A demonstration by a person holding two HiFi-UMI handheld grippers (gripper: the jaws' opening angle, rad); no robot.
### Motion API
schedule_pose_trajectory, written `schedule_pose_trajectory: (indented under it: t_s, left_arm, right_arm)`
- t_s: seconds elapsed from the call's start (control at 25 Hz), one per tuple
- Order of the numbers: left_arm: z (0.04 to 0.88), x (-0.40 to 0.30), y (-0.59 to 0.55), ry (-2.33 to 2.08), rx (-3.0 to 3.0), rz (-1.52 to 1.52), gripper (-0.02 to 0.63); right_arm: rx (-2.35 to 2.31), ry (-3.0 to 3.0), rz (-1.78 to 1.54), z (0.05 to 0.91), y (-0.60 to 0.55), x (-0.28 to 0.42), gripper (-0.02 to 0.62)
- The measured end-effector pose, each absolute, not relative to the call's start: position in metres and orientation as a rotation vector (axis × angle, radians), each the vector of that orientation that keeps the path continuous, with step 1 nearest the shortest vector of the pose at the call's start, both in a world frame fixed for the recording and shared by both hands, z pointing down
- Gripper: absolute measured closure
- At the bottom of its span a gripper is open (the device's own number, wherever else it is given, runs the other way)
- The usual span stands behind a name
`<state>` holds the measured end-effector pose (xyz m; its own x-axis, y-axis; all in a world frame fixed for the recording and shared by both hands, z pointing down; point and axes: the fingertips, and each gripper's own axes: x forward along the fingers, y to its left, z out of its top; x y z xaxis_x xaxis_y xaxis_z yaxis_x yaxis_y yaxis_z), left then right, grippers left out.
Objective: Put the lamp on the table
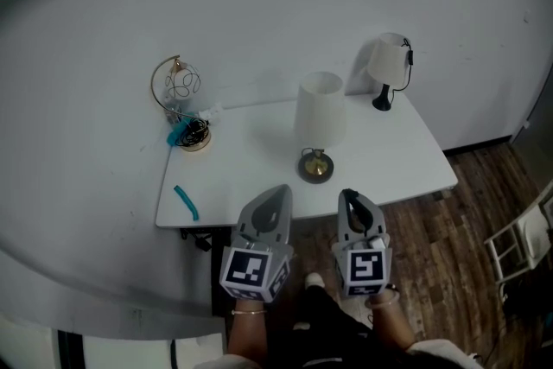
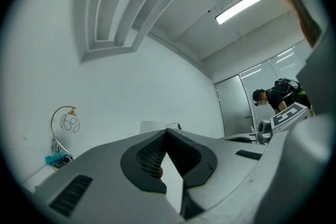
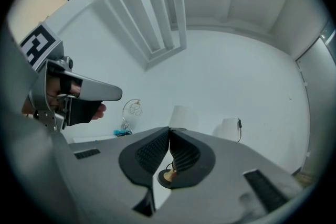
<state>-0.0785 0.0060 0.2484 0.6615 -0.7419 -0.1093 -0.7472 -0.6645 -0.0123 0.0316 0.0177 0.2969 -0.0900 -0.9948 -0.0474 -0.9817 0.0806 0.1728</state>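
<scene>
Head view: lamp (image 1: 319, 112) stands upright near worktop (image 1: 251, 173) front edge. Left claw (image 1: 280, 190) and right claw (image 1: 347, 194) both closed, empty. Judgement: back off straight, clear of lamp.

In the right gripper view the right claw (image 3: 169, 130) is covering the lamp's (image 3: 181, 115) stem and part of its base. A white chair (image 1: 518, 243) is running off the head view's right edge. The tangle (image 1: 187, 133) under the far-left wire lamp (image 1: 176, 85) is showing too small to identify.

Two shaded lamps (image 1: 320, 112) (image 1: 388, 60), one gold hoop (image 1: 181, 91)
</scene>
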Motion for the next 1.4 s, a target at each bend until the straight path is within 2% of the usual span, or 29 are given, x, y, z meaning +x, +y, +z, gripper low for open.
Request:
schedule_pose_trajectory:
  t_s: [1.4]
  left_arm:
    - [0.259, -0.102, 0.014, 1.32, -2.784, 0.139, 0.607]
  right_arm:
    - [2.064, -2.258, -0.16, 0.307, 0.038, 0.031, 0.6]
